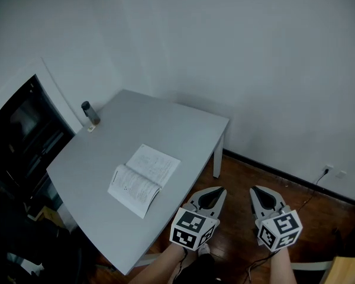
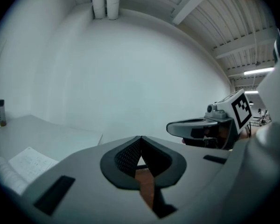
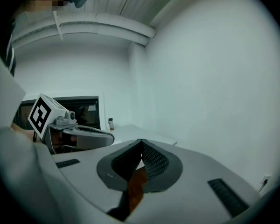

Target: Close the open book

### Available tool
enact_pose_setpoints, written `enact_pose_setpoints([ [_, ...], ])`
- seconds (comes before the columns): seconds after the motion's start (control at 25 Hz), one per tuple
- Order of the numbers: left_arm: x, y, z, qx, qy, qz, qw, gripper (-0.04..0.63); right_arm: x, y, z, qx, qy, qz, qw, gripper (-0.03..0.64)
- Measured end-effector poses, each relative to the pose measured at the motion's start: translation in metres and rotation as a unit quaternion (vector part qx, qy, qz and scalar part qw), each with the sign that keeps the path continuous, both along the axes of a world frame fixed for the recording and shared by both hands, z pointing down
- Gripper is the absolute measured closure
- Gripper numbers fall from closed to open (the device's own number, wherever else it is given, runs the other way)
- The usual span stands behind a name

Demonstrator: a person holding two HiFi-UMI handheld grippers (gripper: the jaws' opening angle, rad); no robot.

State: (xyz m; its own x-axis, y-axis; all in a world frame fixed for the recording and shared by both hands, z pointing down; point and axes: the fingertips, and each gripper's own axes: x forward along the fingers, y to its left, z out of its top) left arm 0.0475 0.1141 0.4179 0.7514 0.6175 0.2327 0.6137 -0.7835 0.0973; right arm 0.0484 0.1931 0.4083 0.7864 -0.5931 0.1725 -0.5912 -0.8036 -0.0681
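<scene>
An open book point(image 1: 143, 179) lies flat on the grey table point(image 1: 165, 126), pages up, near the table's front edge. Both grippers hang over the wooden floor to the right of the table, apart from the book. My left gripper point(image 1: 219, 190) is shut with nothing between its jaws. My right gripper point(image 1: 256, 189) sits beside it, also shut and empty. In the left gripper view the jaws meet at a point point(image 2: 141, 138), and the book point(image 2: 18, 169) shows at the lower left. In the right gripper view the jaws point(image 3: 141, 141) touch, with the left gripper point(image 3: 79, 135) at the left.
A small dark bottle point(image 1: 90, 113) stands at the table's far left edge. A black cabinet point(image 1: 23, 141) sits left of the table. White walls close in behind. A wall socket with a cable point(image 1: 326, 170) is at the right, above the wooden floor point(image 1: 236, 173).
</scene>
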Motion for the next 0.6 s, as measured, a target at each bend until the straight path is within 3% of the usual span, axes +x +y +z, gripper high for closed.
enact_pose_setpoints([
  [0.36,0.093,-0.067,0.010,-0.018,-0.015,-0.049,0.9985,0.591,0.107,-0.068,-0.003,-0.024,-0.002,-0.044,0.999,0.612],
  [0.6,0.126,-0.114,0.022,-0.027,-0.033,-0.103,0.9938,0.591,0.154,-0.116,-0.002,-0.026,-0.003,-0.092,0.995,0.612],
])
